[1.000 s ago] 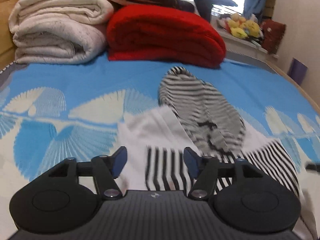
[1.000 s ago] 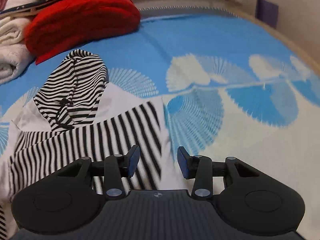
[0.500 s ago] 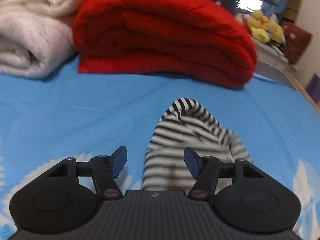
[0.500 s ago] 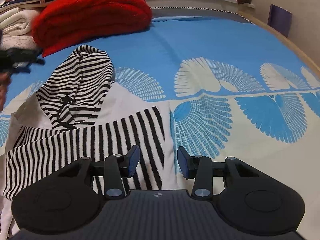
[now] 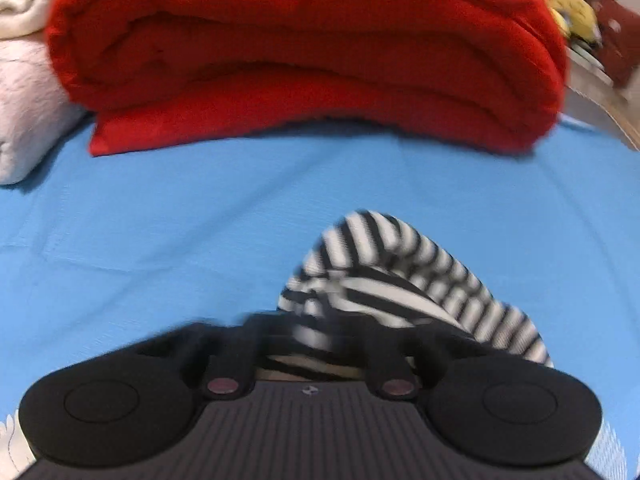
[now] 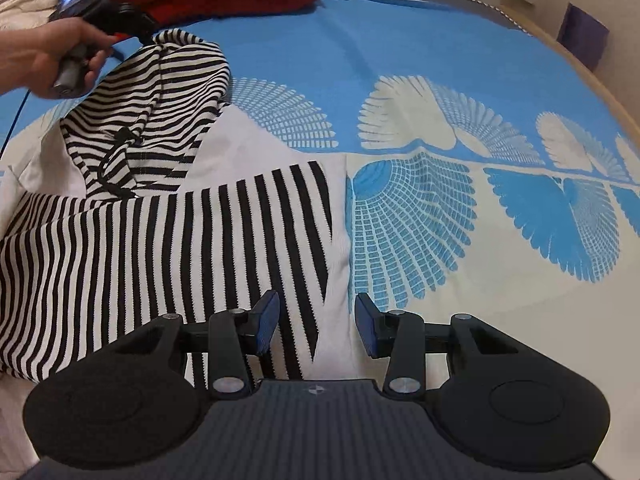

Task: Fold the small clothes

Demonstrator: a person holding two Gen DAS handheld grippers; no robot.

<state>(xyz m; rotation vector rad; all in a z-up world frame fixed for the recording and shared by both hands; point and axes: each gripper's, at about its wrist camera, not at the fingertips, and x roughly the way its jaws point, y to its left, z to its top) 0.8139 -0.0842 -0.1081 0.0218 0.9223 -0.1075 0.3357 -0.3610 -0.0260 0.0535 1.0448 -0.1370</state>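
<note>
Hoodie: a small black-and-white striped hoodie [image 6: 168, 216] lies on the bed, with white panels at the shoulders and along its right edge.
Hood: the striped hood [image 5: 384, 280] points toward the far end of the bed, its tip lifted slightly off the sheet and bunched at the near side.
Left hand-held gripper: the left hand-held gripper [image 5: 310, 330] has just been closing and is now clamped on the tip of the hood; the picture is blurred here, so the pads themselves are hard to make out, though striped cloth plainly sits between the fingers.
Left hand: in the right wrist view a bare hand [image 6: 52, 54] grasps the handle of that tool at the hood's far end.
Right hand-held gripper: the right hand-held gripper [image 6: 316, 322] hovers with its jaws at a middling width over the hoodie's right edge, blue pads apart, nothing pinched.
Bed sheet: blue sheet [image 6: 400, 60] with white fan-shaped prints, partly covered by the garment.
Red blanket: a folded red blanket [image 5: 312, 52] lies just beyond the hood.
White blanket: folded pale blankets [image 5: 28, 108] lie to the left of the red one, touching it.
</note>
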